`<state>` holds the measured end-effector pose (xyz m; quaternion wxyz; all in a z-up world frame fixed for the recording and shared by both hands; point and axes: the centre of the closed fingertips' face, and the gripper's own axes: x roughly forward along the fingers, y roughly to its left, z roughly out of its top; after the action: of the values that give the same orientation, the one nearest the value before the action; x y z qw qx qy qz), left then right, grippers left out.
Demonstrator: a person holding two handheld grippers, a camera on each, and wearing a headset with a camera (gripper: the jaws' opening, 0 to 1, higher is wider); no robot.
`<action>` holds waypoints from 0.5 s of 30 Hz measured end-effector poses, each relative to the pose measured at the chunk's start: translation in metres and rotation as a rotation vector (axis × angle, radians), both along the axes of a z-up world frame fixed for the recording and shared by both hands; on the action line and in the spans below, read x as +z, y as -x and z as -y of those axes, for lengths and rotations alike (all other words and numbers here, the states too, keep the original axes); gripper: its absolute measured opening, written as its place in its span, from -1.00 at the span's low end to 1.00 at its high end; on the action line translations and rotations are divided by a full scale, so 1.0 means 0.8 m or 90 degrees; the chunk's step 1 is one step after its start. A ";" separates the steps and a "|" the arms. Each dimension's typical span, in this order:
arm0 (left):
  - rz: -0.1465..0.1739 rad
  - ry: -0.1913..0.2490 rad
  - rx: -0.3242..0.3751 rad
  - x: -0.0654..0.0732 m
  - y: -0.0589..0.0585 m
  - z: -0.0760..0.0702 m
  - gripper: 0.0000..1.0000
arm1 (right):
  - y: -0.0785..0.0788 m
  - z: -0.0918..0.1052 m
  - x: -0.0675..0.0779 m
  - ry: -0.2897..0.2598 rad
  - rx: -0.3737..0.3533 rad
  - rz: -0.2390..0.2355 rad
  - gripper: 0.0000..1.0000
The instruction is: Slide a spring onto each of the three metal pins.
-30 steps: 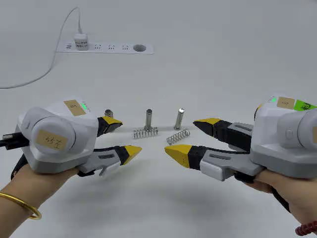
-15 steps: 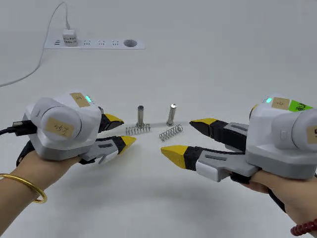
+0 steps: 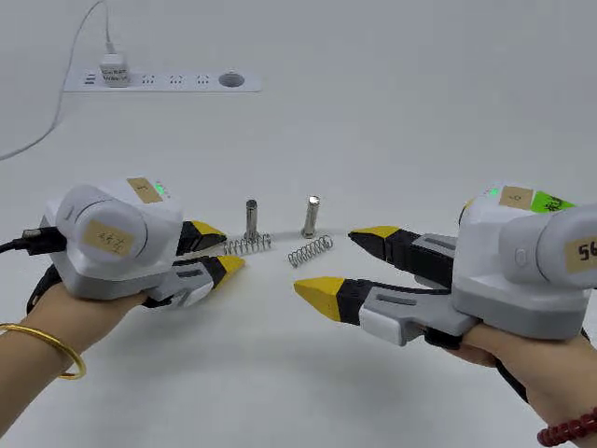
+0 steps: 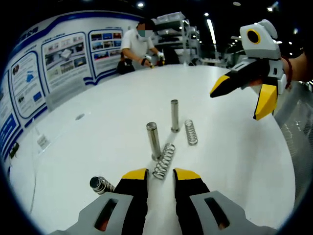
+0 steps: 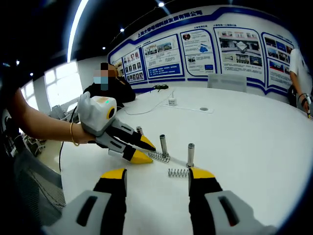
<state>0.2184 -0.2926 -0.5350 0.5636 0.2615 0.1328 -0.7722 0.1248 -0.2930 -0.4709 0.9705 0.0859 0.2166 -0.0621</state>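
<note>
Reaching step: I judge I am at the pick-up of a spring, my left gripper [image 3: 220, 246] nosed up to the left spring [image 3: 247, 245] on the white table [image 3: 392, 131].
Left gripper: the jaws stand a narrow gap apart and hold nothing. In the left gripper view the near end of the left spring lies just between the yellow tips, unpinched.
Right gripper: my right gripper [image 3: 345, 260] has its jaws spread wide and empty, pointing toward 9 o'clock in the head view.
Left spring: it lies flat, and its far end touches or nearly touches the foot of the middle pin [image 3: 251, 217].
Right spring: the right spring [image 3: 310, 250] lies flat at 9 o'clock from my right gripper, near it, and at 6 o'clock from the right pin [image 3: 312, 215].
Pins: the middle pin and the right pin stand upright and bare.
Third pin: the third pin [image 4: 100, 184] is at 10 o'clock from my left tips in the left gripper view. It looks ribbed, as if a spring is already on it, though I cannot be sure.
Progress: two pins, by my reading, are not yet fitted.
Next move: ease forward, close lightly on the coils, lift the spring, turn it upright over the middle pin and let it slide down.
Care: a hard squeeze could flick the spring away.
</note>
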 end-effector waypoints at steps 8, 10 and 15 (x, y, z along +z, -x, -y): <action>-0.001 -0.004 -0.008 0.000 0.004 0.001 -0.67 | 0.000 0.002 -0.002 -0.001 -0.003 -0.006 0.04; -0.005 -0.006 -0.005 -0.001 0.004 0.001 -0.72 | 0.000 0.002 -0.002 0.000 -0.003 -0.006 0.04; -0.012 -0.009 0.005 -0.001 0.003 0.001 -0.75 | 0.001 0.004 -0.003 0.000 -0.007 -0.007 0.04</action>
<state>0.2160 -0.2937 -0.5360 0.5635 0.2576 0.1445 -0.7715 0.1238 -0.2959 -0.4729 0.9689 0.0867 0.2216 -0.0676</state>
